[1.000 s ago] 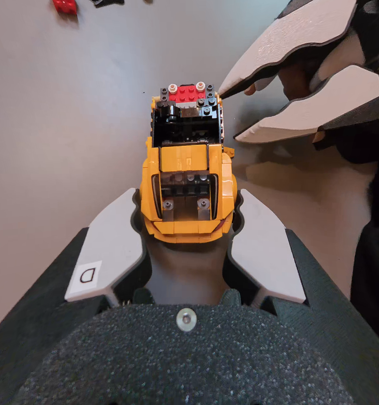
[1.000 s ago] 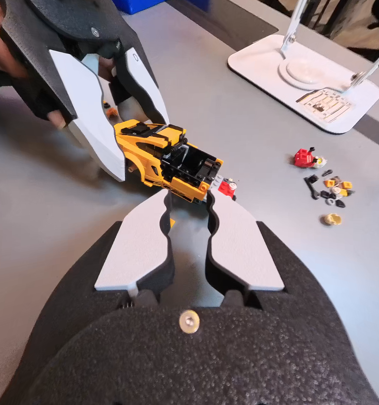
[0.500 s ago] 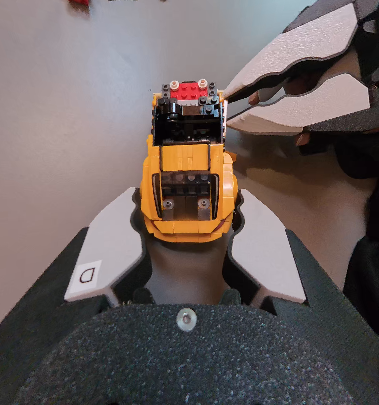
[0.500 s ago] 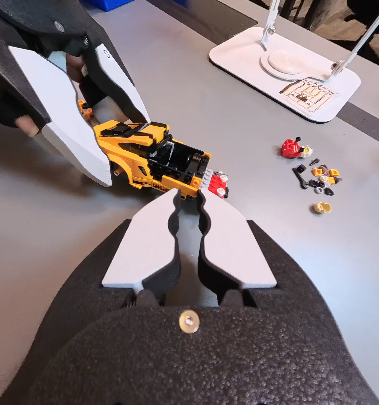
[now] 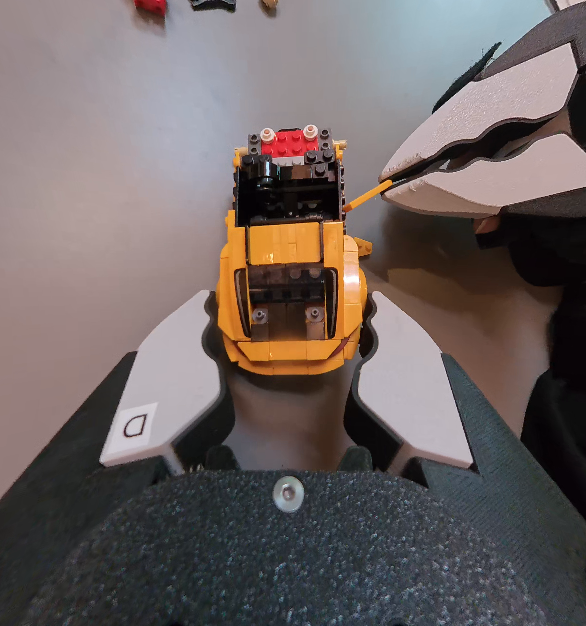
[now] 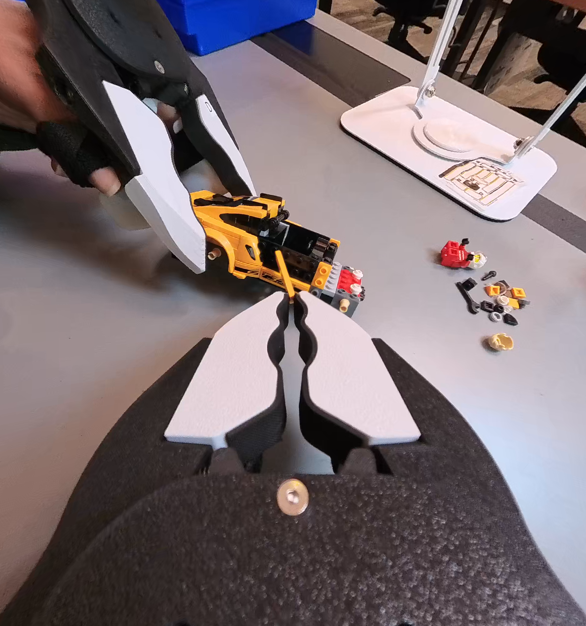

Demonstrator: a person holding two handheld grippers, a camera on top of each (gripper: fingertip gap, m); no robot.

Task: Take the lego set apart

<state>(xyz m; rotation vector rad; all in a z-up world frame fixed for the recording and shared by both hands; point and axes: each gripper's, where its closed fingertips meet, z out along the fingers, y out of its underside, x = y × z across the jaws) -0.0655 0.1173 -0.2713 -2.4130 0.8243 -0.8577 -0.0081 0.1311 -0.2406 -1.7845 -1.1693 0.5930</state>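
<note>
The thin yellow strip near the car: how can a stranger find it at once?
Find the yellow car on the grey table. At its near side, the right tongs pinch a thin yellow strip by one end. Unlike the small loose parts lying apart, it leans against the car's side.

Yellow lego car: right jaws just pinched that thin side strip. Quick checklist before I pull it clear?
1. Left gripper clamps the yellow car at its front end: ok.
2. Right gripper shut on the thin yellow strip: ok.
3. Strip fully free of the car: cannot tell; its far end sits against the side.
4. Grip depth: not ok, only the strip's tip is pinched.
5. Loose parts pile lies apart on the table: ok.
</note>
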